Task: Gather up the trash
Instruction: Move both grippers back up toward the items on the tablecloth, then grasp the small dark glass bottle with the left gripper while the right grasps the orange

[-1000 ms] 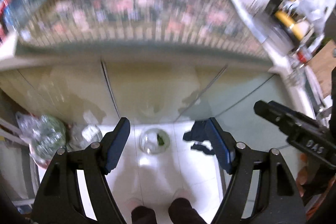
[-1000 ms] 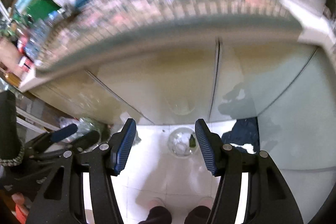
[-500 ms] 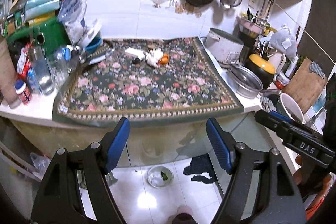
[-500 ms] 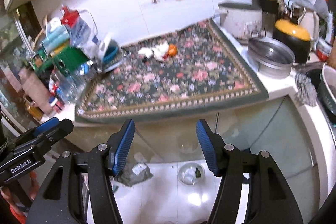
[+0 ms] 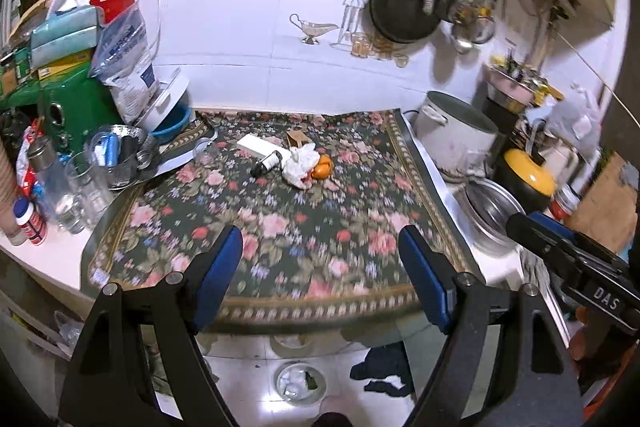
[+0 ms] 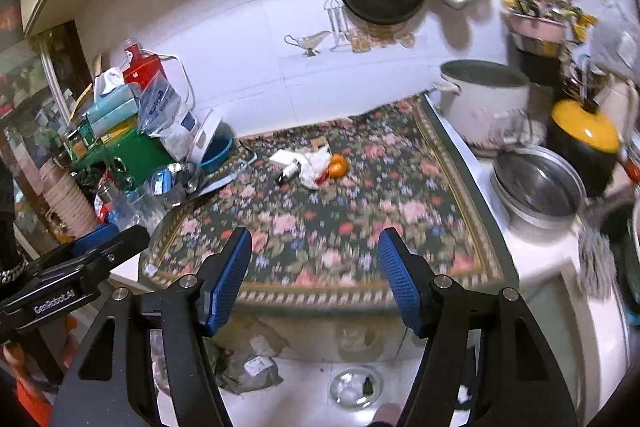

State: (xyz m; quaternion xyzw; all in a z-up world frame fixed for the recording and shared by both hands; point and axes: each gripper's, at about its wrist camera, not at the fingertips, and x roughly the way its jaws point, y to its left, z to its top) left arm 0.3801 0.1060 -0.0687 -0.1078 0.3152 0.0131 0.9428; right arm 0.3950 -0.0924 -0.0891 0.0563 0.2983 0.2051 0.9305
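From the left wrist view: left gripper [image 5: 320, 267] held with blue-padded jaws spread wide and nothing between them, poised above the near edge of the dark floral-patterned cloth [image 5: 280, 227] covering the counter. Trash clustered at the far middle of that cloth: crumpled white tissue [image 5: 300, 163], touching an orange peel [image 5: 323, 166] on its right; small dark bottle with a white cap [image 5: 266, 163] lying on its side just left of the tissue; flat white box [image 5: 256, 146] and brown paper scrap [image 5: 297, 138] just behind. Seen at the right edge, the other black tool, marked "DAS". Down on the white floor below the counter, a round glass bowl [image 5: 300, 383] with scraps inside. From the right wrist view: right gripper [image 6: 315, 267] likewise parted wide, empty, hovering near the cloth's front border [image 6: 320, 219]. Same heap well ahead: tissue [image 6: 314, 165], orange peel [image 6: 337, 166] against it, bottle [image 6: 289, 171] to the left. Beside the cloth on the right, a large steel basin [image 6: 538, 187] and a white pot [image 6: 486, 99]. On the floor, the glass bowl [image 6: 354, 387] and a crumpled bag [image 6: 256, 371].
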